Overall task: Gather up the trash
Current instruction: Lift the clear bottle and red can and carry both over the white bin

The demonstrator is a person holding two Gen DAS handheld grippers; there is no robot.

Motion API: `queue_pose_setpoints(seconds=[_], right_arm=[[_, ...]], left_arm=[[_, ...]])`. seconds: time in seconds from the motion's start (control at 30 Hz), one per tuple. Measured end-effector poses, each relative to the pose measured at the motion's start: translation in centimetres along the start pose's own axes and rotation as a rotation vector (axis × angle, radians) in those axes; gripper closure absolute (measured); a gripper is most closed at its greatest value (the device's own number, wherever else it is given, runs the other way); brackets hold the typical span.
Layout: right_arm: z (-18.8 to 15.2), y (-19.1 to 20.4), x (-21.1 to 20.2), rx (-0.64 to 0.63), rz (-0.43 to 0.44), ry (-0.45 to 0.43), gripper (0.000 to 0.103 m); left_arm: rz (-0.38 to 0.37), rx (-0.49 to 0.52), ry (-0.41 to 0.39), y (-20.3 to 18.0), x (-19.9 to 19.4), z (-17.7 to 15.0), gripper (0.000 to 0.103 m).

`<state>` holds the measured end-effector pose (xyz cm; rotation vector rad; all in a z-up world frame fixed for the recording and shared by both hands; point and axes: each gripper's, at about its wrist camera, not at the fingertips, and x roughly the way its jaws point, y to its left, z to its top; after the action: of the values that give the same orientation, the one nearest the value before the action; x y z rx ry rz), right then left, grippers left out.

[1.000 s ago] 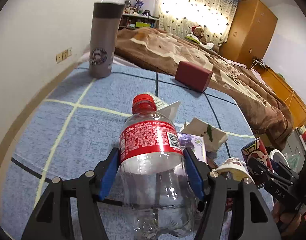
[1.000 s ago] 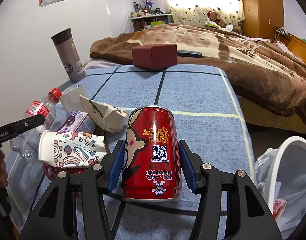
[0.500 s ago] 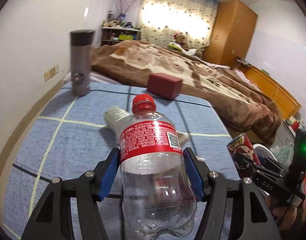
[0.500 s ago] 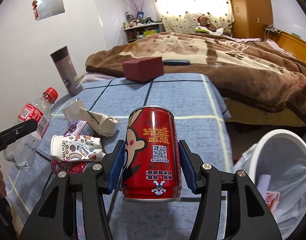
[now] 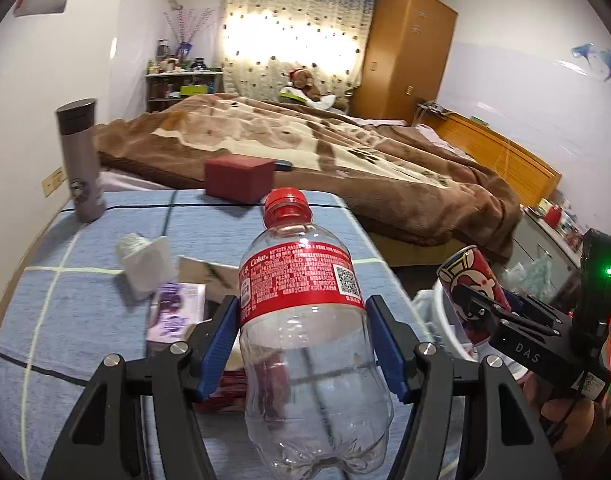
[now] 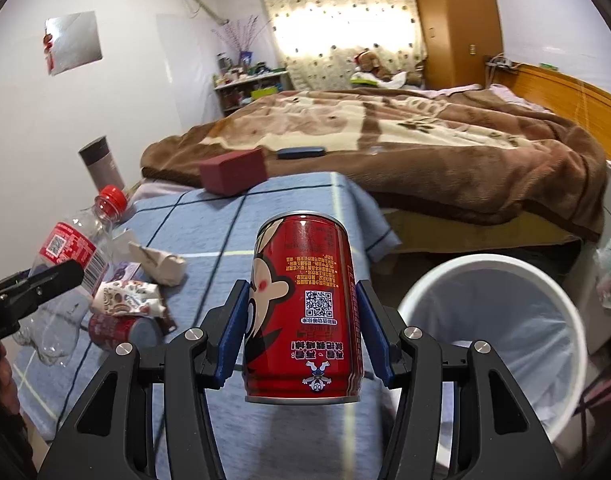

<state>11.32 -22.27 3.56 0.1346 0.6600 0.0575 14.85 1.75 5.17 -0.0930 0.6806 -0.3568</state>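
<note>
My left gripper (image 5: 303,340) is shut on an empty clear plastic bottle (image 5: 305,320) with a red label and red cap, held up over the blue tablecloth (image 5: 85,292). The right gripper (image 6: 303,332) is shut on a red drink can (image 6: 303,312) with a cartoon print, lifted off the table. To the can's right, lower down, stands a white trash bin (image 6: 497,328) lined with a clear bag. The can (image 5: 471,292) and right gripper also show at the right of the left wrist view, and the bottle (image 6: 69,248) at the left of the right wrist view.
On the cloth lie a crumpled paper cup (image 6: 125,300), a second red can (image 6: 117,330), a purple packet (image 5: 173,312) and crumpled paper (image 6: 157,264). A grey flask (image 5: 81,160) and a dark red box (image 5: 239,178) stand further back. A bed with a brown blanket (image 6: 425,144) lies beyond.
Both grippers have risen and swung right, off the table toward the white bin, each carrying its item. The bin now fills much more of the right wrist view.
</note>
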Motion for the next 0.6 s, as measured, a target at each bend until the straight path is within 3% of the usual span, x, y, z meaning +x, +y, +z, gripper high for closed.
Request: queue_pose_setpoints(seconds=[0.6], right_arm=[[-1.0, -8.6, -2.3, 0.109, -0.155, -0.015, 0.049]], left_arm=[[-0.19, 0.148, 0.054, -12.6, 4.0, -0.2, 0.037]])
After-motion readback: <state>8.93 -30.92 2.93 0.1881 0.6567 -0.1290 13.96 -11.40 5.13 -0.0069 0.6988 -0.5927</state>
